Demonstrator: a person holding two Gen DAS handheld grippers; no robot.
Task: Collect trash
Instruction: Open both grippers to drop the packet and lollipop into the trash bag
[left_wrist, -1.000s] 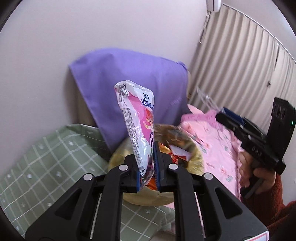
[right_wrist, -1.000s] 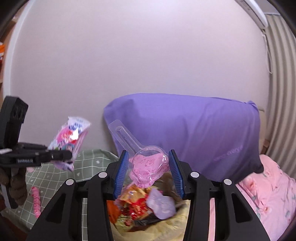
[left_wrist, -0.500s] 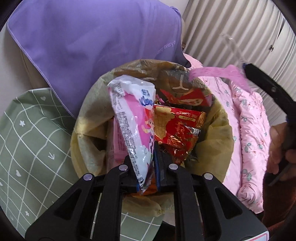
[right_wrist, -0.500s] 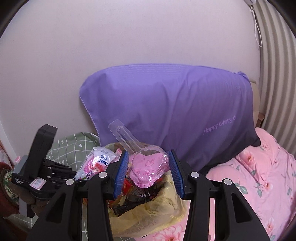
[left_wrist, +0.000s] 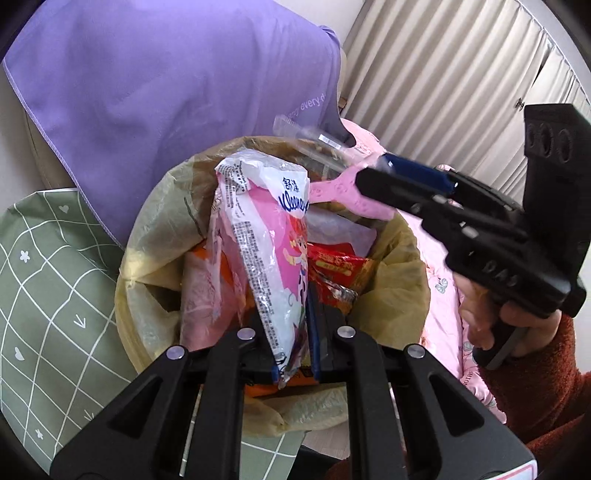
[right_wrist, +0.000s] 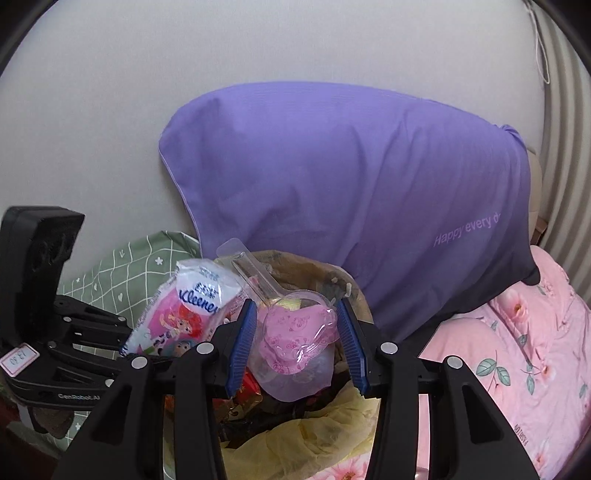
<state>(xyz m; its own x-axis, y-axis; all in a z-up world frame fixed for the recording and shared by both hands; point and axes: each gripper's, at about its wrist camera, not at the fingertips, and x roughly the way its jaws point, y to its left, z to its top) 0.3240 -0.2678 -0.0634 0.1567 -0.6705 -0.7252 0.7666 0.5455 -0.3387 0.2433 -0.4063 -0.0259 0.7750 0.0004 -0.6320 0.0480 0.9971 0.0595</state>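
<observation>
While its lower end is sitting pinched between the narrow fingers of the left gripper (left_wrist: 293, 354), the tissue packet (left_wrist: 273, 258) is standing upright at the centre of the left wrist view, a crinkled white and pink wrapper with blue lettering and a cartoon figure, directly over the mouth of the trash bin (left_wrist: 147, 236). At the upper right of that view the right gripper (left_wrist: 384, 173) is holding a clear plastic blister pack (left_wrist: 343, 192) with pink backing over the bin's far rim, its fingers spread wide around it. A yellowish liner is covering the bin, and red snack wrappers (left_wrist: 336, 269) are lying inside.

From the right wrist view the blister pack (right_wrist: 295, 339) is showing its full shape, a rounded bubble with a long clear handle-like tab, which the left wrist view is only showing edge-on. The left wrist view alone is showing the person's hand (left_wrist: 491, 317) and rust-coloured sleeve. A purple pillow (right_wrist: 351, 192), green checked cloth (left_wrist: 48, 280) and pink floral bedding (right_wrist: 517, 332) are surrounding the bin.
</observation>
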